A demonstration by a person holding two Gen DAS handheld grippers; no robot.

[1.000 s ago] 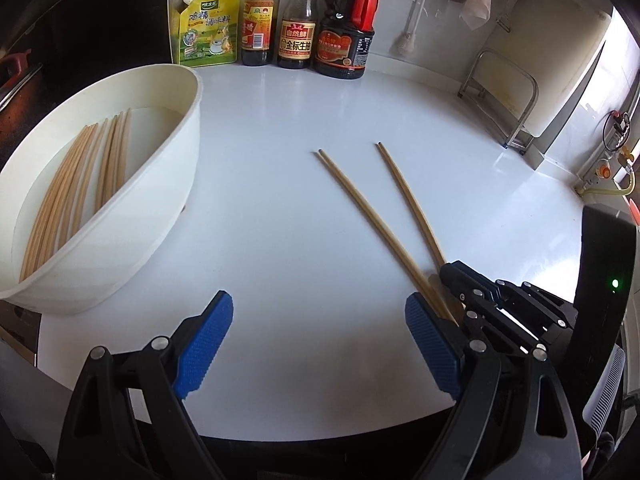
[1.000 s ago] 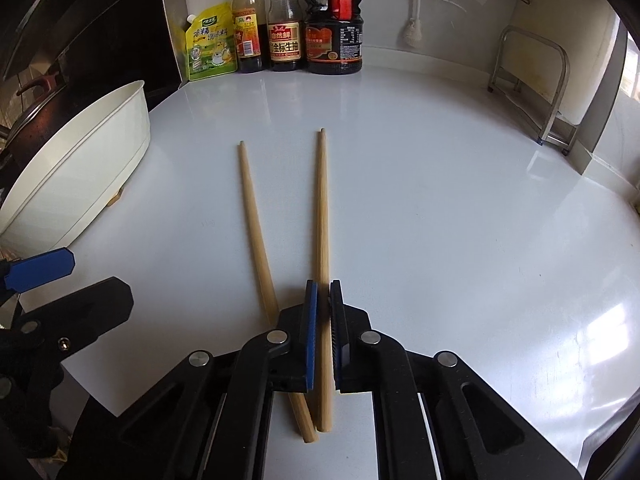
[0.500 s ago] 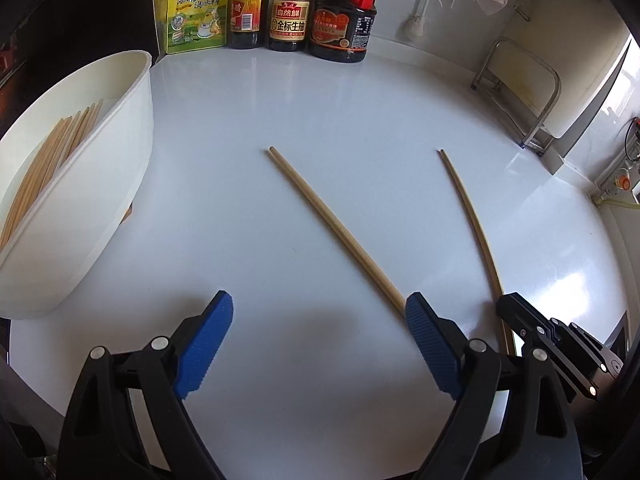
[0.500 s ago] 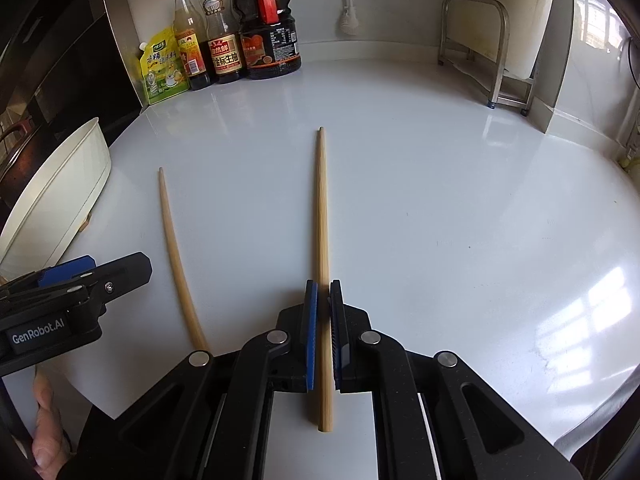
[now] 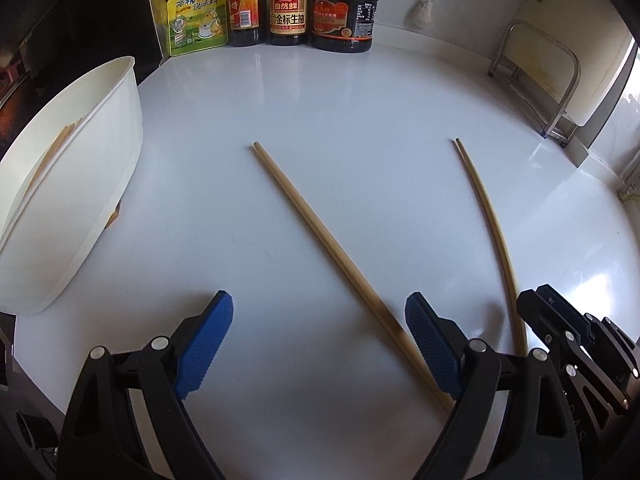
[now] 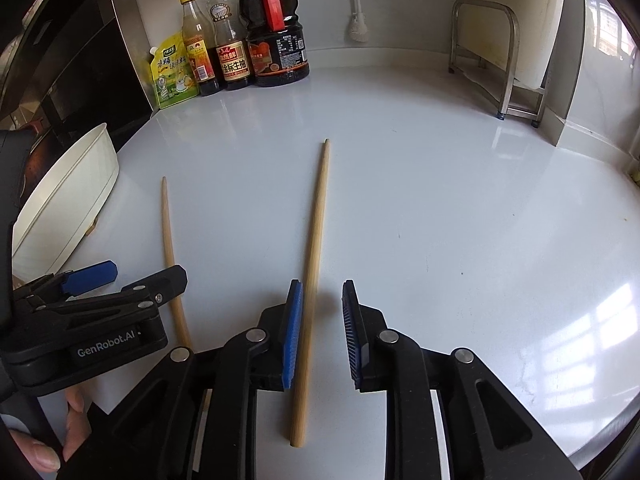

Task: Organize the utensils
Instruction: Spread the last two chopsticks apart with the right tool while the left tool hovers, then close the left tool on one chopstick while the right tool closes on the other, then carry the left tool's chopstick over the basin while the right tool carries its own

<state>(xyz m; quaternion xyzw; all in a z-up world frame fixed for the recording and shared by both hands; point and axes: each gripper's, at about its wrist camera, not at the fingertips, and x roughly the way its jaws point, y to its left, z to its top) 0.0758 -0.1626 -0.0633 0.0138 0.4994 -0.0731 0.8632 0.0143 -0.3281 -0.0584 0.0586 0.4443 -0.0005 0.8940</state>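
Chopsticks in the bowl mostly hidden; left tongs wide, right tongs opening around a chopstick.

Left gripper body: "GenRobot.AI". Middle bottle label: "自然鲜", "金标生抽". Yellow pouch: characters blurred, possibly "鸡精调味料".

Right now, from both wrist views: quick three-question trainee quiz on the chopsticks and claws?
1. True or false: the right claw clamps its chopstick.
2. How many chopsticks lie loose on the counter? A one, B two, C four.
3. Where are the remaining chopsticks?

Key: 1 false; its jaws are opening, chopstick between them. 2 B; the other chopstick lies by the open left claw. 3 In the white basin.
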